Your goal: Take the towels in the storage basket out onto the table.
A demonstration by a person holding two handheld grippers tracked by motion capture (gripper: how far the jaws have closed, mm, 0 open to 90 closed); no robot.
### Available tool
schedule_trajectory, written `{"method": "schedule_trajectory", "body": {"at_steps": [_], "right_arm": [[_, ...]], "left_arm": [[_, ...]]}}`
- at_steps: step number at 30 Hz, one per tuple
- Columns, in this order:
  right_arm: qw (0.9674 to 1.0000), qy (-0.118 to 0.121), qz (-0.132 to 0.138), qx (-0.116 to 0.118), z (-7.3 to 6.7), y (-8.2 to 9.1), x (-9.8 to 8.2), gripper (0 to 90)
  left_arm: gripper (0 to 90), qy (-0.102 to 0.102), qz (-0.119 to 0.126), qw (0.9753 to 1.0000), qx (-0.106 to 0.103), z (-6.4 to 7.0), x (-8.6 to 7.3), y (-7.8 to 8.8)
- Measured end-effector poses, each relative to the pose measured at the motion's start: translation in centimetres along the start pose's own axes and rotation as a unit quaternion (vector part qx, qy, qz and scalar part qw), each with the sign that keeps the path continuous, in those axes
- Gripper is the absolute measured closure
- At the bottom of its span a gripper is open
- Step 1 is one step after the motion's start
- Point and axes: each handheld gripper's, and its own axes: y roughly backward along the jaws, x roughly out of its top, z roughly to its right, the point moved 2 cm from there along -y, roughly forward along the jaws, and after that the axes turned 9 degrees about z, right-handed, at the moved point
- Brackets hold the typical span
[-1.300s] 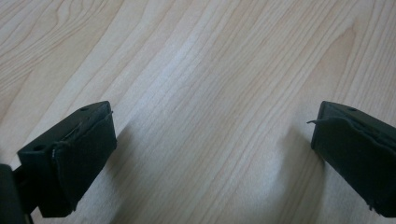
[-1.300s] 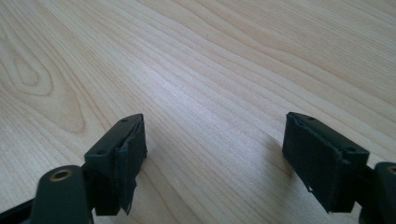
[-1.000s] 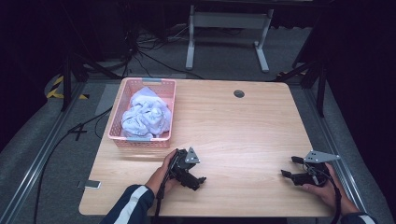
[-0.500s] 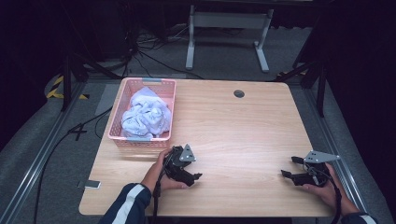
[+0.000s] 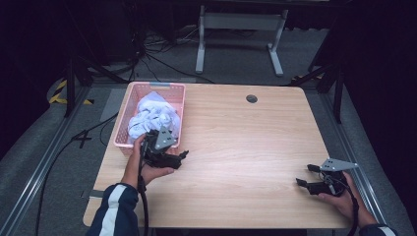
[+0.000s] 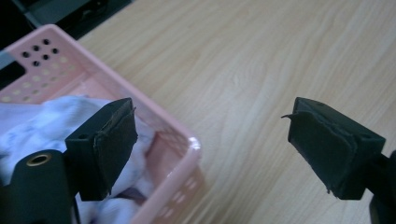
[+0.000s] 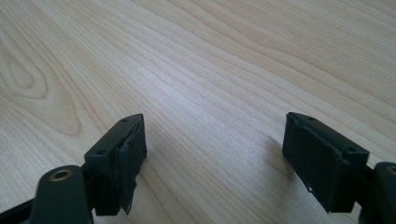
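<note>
Your left gripper (image 5: 173, 156): jaws wide, straddling the pink basket's (image 5: 175, 118) front-right corner | right gripper (image 5: 306, 177): jaws wide, near table's (image 5: 246, 147) front-right corner | white cloth (image 5: 150, 115): bunched inside basket, table's back-left corner.

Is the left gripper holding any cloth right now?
No, the left gripper has its jaws wide apart with nothing between them, one over the cloth in the pink basket.

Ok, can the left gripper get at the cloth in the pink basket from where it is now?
Probably yes. The left gripper has its jaws wide open at the near corner of the pink basket, and the white cloth lies piled and uncovered inside. Only the low basket wall stands between them; it must clear that.
</note>
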Motion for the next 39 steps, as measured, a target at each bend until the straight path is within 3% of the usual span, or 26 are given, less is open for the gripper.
{"method": "schedule_trajectory", "body": {"at_steps": [4, 7, 10, 11, 13, 15, 19, 21, 23, 24, 27, 30, 32, 34, 36, 38, 39], "right_arm": [[1.0000, -0.001, 0.000, -0.001, 0.0, 0.0, 0.0, 21.3], [1.0000, -0.001, 0.001, -0.001, 0.0, 0.0, 0.0, 21.2], [1.0000, -0.001, 0.001, 0.000, 0.0, 0.0, 0.0, 21.2], [1.0000, -0.001, 0.001, -0.001, 0.0, 0.0, 0.0, 21.2], [1.0000, -0.001, 0.001, -0.001, 0.0, 0.0, 0.0, 21.2], [1.0000, -0.002, 0.000, -0.004, 0.1, 0.0, 0.0, 21.1], [1.0000, -0.003, 0.000, -0.004, 0.1, 0.0, 0.0, 21.0], [1.0000, -0.004, 0.000, -0.004, 0.1, 0.0, 0.0, 21.0], [1.0000, -0.004, 0.000, -0.005, 0.1, 0.0, 0.0, 21.0], [1.0000, -0.004, 0.001, -0.005, 0.1, 0.0, 0.0, 21.0], [1.0000, -0.003, 0.001, -0.005, 0.1, 0.0, 0.0, 21.0], [1.0000, -0.004, 0.001, -0.004, 0.1, 0.0, 0.0, 21.0], [1.0000, -0.003, 0.001, -0.005, 0.1, 0.0, 0.0, 21.0], [1.0000, -0.003, 0.001, -0.005, 0.1, 0.0, 0.0, 21.0], [1.0000, -0.003, 0.002, -0.004, 0.1, 0.0, 0.0, 21.0], [1.0000, -0.003, 0.002, -0.004, 0.1, 0.0, -0.1, 21.0], [1.0000, -0.003, 0.002, -0.004, 0.1, 0.0, -0.1, 21.0]], "left_arm": [[15.9, 0.016, -0.013, 0.9994, 0.029, -2.2, -0.3, 0.4], [15.9, 0.026, -0.021, 0.9986, 0.042, -3.8, -0.7, 0.4], [15.9, 0.036, -0.045, 0.9971, 0.049, -5.3, -1.2, -0.1], [16.2, 0.036, -0.045, 0.9971, 0.049, -5.3, -1.2, -0.1], [17.0, 0.038, -0.071, 0.9949, 0.061, -6.1, -1.4, -0.5], [17.5, 0.027, -0.101, 0.9925, 0.065, -6.6, -1.5, -1.1], [15.9, 0.046, -0.121, 0.9898, 0.058, -7.6, -1.8, -2.3], [15.5, 0.043, -0.135, 0.9881, 0.058, -8.0, -1.9, -3.1], [15.7, 0.042, -0.159, 0.9848, 0.055, -8.5, -2.0, -4.2], [15.5, 0.047, -0.178, 0.9814, 0.053, -8.8, -2.0, -4.9], [15.3, 0.032, -0.212, 0.9753, 0.053, -9.2, -2.1, -6.8], [15.1, 0.042, -0.223, 0.9727, 0.050, -9.7, -1.9, -8.0], [12.3, 0.049, -0.244, 0.9671, 0.051, -10.2, -2.0, -9.0], [7.0, 0.038, -0.266, 0.9620, 0.048, -10.3, -2.2, -9.8], [4.6, 0.036, -0.269, 0.9612, 0.048, -10.3, -2.4, -10.3], [1.5, 0.029, -0.288, 0.9562, 0.044, -10.3, -2.7, -10.8], [0.5, 0.029, -0.290, 0.9555, 0.046, -10.3, -2.9, -11.0]]}}
